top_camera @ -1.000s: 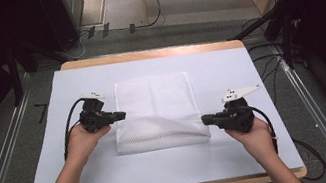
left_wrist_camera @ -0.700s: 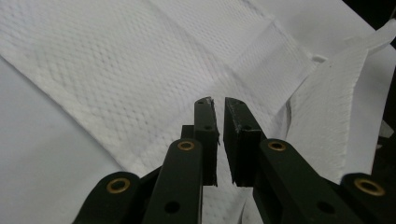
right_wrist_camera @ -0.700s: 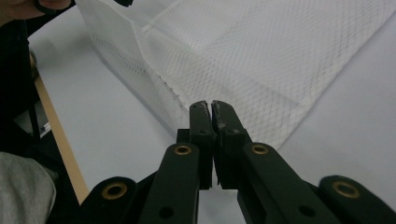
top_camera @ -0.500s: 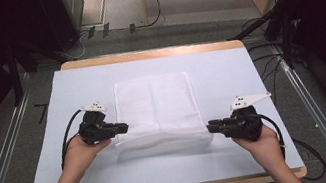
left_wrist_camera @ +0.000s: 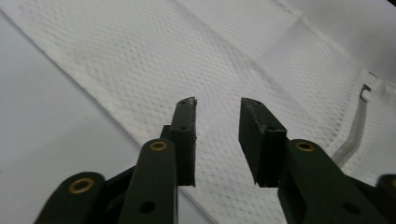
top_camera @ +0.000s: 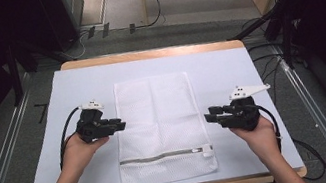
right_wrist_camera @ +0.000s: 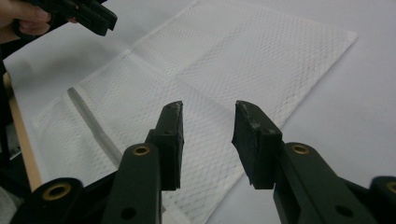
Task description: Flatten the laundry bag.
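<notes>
A white mesh laundry bag (top_camera: 159,122) lies flat and unfolded in the middle of the table, its zipper (top_camera: 162,156) running across near the front edge. My left gripper (top_camera: 120,125) sits at the bag's left edge, pointing right. Its jaws have just been opening and stand open with nothing between them. My right gripper (top_camera: 209,116) sits at the bag's right edge, pointing left, its jaws also just opened and empty. In the left gripper view the open gripper (left_wrist_camera: 217,105) hovers over the mesh (left_wrist_camera: 140,56). The right gripper view has its gripper (right_wrist_camera: 208,109) open above the bag (right_wrist_camera: 224,56).
A white mat (top_camera: 228,70) covers the wooden table (top_camera: 154,52). Cables (top_camera: 270,77) run along the floor to the right, with metal rails (top_camera: 6,165) on both sides. Dark equipment stands at the back left. The left gripper (right_wrist_camera: 88,16) appears far off in the right gripper view.
The bag was folded in half with both grippers shut on its near edge. They drew that edge toward the person, unfolding it flat, then opened and let go.
</notes>
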Motion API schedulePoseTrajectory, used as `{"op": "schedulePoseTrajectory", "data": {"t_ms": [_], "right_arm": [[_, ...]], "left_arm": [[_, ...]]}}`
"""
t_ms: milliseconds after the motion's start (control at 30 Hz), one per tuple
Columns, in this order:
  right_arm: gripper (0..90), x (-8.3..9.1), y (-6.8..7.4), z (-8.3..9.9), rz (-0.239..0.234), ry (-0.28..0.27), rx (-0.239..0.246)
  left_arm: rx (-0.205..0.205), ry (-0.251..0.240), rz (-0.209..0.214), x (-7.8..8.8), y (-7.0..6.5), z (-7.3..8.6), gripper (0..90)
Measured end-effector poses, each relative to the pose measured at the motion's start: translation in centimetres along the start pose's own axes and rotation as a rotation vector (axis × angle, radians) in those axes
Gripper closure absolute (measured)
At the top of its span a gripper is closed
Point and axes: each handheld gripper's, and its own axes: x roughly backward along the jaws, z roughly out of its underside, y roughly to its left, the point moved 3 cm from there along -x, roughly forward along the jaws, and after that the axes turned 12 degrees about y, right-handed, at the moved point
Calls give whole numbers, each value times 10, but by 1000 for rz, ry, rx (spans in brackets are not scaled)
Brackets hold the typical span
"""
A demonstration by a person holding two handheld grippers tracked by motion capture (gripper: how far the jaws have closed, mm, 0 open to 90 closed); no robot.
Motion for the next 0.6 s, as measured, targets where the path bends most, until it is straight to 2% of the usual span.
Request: {"op": "schedulePoseTrajectory", "data": {"t_ms": [100,133,267,433,533,600], "right_arm": [[636,-8,-6,-2,4,6,0],[628,-11,-8,-3,7,6,0],[625,-23,-21,-10,35,17,-3],[614,-39,-37,-19,74,21,-23],[609,-52,-48,-24,114,51,-36],[608,-61,-56,-25,118,76,-51]], "left_arm": [[32,7,-24,-1,8,-2,572],[42,14,-21,-2,11,-2,551],[69,21,-68,-9,23,-3,497],[99,20,-84,-20,36,-7,491],[119,25,-98,-27,42,-10,491],[132,23,-107,-31,44,-11,492]]}}
